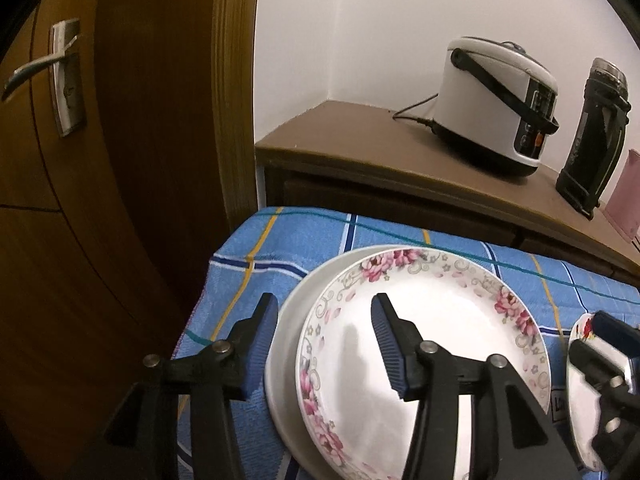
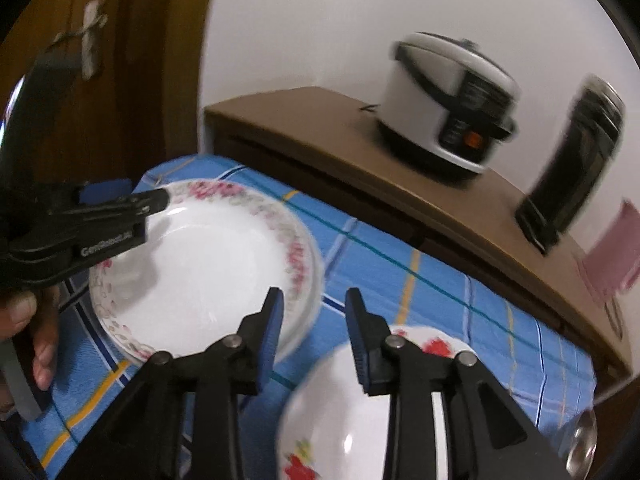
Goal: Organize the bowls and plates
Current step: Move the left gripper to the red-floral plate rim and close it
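Both grippers [image 1: 324, 312] [image 2: 314, 308] gape, unladen; red-flowered bowl [image 2: 360, 412] blurred, apparently cropped below.

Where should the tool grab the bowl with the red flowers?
Grab the red-flower bowl by its thin rim, one finger inside and one outside. It sits upright and open on the blue checked cloth, with the right tool just above its far edge, so coming down from above there probably works best.
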`<control>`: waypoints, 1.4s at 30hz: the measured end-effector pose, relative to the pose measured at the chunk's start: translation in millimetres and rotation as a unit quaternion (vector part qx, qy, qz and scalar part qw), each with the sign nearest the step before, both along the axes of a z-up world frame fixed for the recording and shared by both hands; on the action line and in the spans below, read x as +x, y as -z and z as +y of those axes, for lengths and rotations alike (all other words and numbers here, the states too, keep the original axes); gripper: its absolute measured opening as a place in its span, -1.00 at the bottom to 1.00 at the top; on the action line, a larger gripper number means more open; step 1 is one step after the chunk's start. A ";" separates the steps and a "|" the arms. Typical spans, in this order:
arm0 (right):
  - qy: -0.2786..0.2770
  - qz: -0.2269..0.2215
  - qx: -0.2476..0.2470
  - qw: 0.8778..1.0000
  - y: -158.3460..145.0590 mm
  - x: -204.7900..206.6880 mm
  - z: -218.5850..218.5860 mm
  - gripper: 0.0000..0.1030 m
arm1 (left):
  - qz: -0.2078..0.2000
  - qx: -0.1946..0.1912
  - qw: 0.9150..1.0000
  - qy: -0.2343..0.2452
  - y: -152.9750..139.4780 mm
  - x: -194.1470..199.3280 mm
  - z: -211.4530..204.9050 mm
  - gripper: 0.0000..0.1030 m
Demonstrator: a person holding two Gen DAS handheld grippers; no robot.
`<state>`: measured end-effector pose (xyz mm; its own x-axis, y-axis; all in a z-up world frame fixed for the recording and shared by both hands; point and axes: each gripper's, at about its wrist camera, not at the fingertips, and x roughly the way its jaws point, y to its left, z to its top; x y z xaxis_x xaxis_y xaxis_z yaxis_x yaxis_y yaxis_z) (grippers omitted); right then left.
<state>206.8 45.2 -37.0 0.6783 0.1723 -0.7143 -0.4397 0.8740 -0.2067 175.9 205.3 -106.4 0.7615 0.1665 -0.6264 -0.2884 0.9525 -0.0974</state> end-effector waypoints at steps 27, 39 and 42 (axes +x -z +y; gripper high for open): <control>0.218 0.050 0.034 0.974 18.2 -13.7 -140.7 -0.32 | -0.049 -0.006 0.953 0.299 -9.7 -37.7 -152.1 0.00; 0.220 0.076 0.023 0.972 34.9 -12.3 -139.5 -0.32 | 0.005 -0.063 0.945 0.321 7.2 -32.3 -152.4 0.00; 0.218 0.080 0.022 0.972 38.3 -12.6 -139.3 -0.29 | 0.006 -0.069 0.946 0.318 7.8 -31.1 -150.6 0.00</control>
